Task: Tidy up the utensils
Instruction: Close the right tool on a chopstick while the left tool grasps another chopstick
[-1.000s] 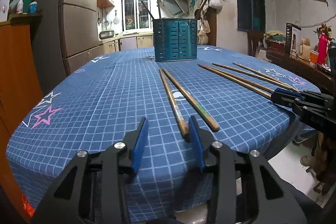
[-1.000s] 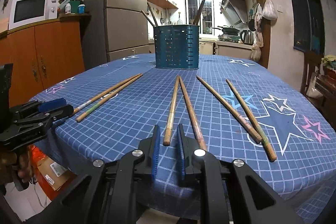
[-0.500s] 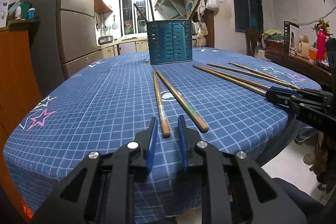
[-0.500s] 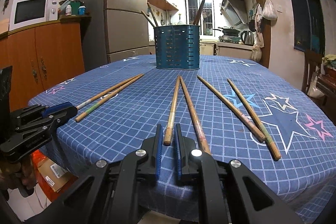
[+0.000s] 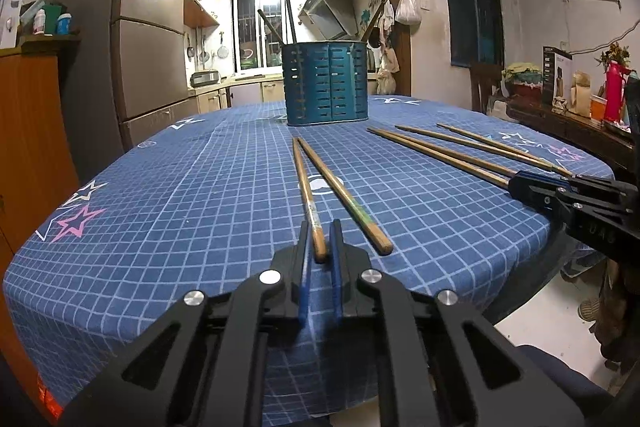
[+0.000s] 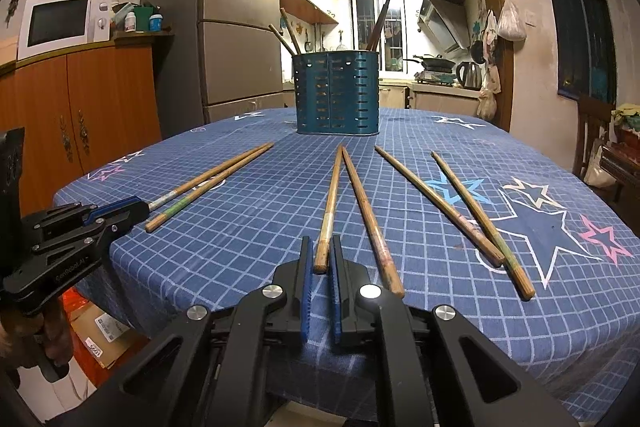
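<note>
A blue checked tablecloth covers the round table. At its far side stands a teal slotted utensil holder. Three pairs of wooden chopsticks lie fanned before it. The left gripper is nearly closed around the near end of the leftmost chopstick, the right gripper likewise around a middle-pair chopstick; whether either actually clamps its stick is unclear.

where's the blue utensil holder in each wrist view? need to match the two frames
Left wrist: blue utensil holder stands upper centre, at the far side of the table, beyond the chopstick pair ahead of the left gripper.
Right wrist: same holder upper centre, beyond the middle chopstick pair ahead of the right gripper.
Shared landmark: the kitchen window behind it.
</note>
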`<state>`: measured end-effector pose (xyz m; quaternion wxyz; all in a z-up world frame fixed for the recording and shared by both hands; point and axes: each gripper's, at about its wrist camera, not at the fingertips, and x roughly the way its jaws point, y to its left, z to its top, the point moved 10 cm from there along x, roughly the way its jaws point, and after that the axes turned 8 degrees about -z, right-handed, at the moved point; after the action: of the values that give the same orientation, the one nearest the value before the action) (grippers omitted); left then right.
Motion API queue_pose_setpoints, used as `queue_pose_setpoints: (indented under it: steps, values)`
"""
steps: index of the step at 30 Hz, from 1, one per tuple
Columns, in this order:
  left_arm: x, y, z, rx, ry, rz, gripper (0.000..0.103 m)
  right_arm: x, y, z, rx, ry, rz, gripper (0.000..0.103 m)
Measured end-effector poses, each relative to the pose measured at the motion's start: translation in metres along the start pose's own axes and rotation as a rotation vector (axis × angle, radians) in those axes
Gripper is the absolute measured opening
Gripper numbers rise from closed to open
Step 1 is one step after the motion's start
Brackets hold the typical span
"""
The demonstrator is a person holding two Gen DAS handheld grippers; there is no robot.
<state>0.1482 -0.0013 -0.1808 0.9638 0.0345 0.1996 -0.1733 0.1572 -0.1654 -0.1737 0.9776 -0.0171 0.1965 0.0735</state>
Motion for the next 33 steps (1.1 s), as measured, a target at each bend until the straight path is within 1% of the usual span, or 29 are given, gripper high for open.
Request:
queue_pose_setpoints:
  steps: [8,13,17,19,20,21,22,23,24,26,28,30,31,32,33]
  values:
    - [-0.002,0.006,0.003,-0.023,0.003,0.003,0.006,-0.003,-0.001,0.001,0.016,-0.025,-0.003,0.008]
    - [-0.018,0.010,0.021,-0.021,-0.031,0.002,0.006,-0.015,-0.003,0.019,0.011,-0.068,-0.006,0.008]
    - [-0.037,0.013,0.057,0.005,-0.100,0.005,0.006,-0.034,-0.002,0.052,-0.009,-0.136,-0.001,0.008]
    - [-0.045,0.017,0.086,0.025,-0.149,0.011,0.006,-0.045,0.000,0.081,-0.036,-0.189,0.004,0.008]
    - [-0.047,0.021,0.104,0.038,-0.178,0.013,0.006,-0.047,0.001,0.093,-0.045,-0.207,0.007,0.008]
    - [-0.048,0.024,0.123,0.051,-0.205,0.014,0.006,-0.050,0.002,0.113,-0.059,-0.236,0.015,0.008]
    - [-0.048,0.025,0.136,0.060,-0.222,0.013,0.006,-0.050,0.002,0.127,-0.065,-0.250,0.022,0.008]
    - [-0.044,0.027,0.156,0.075,-0.234,0.003,0.006,-0.048,0.003,0.148,-0.076,-0.265,0.035,0.008]
    - [-0.042,0.028,0.169,0.085,-0.239,0.002,0.006,-0.044,0.004,0.164,-0.085,-0.274,0.044,0.008]
    - [-0.030,0.034,0.203,0.088,-0.245,-0.010,0.006,-0.038,0.004,0.192,-0.090,-0.289,0.058,0.008]
    - [-0.023,0.043,0.223,0.069,-0.245,-0.010,0.006,-0.027,0.002,0.219,-0.092,-0.291,0.064,0.008]
    - [-0.025,0.047,0.232,0.074,-0.233,-0.025,0.006,-0.022,-0.002,0.239,-0.082,-0.297,0.070,0.008]
    - [-0.029,0.047,0.231,0.079,-0.242,-0.021,0.006,-0.023,-0.002,0.244,-0.081,-0.307,0.068,0.008]
    - [-0.035,0.046,0.223,0.085,-0.236,-0.020,0.006,-0.025,-0.003,0.246,-0.079,-0.313,0.070,0.008]
    - [-0.038,0.045,0.209,0.083,-0.219,-0.024,0.006,-0.030,-0.003,0.248,-0.076,-0.324,0.077,0.008]
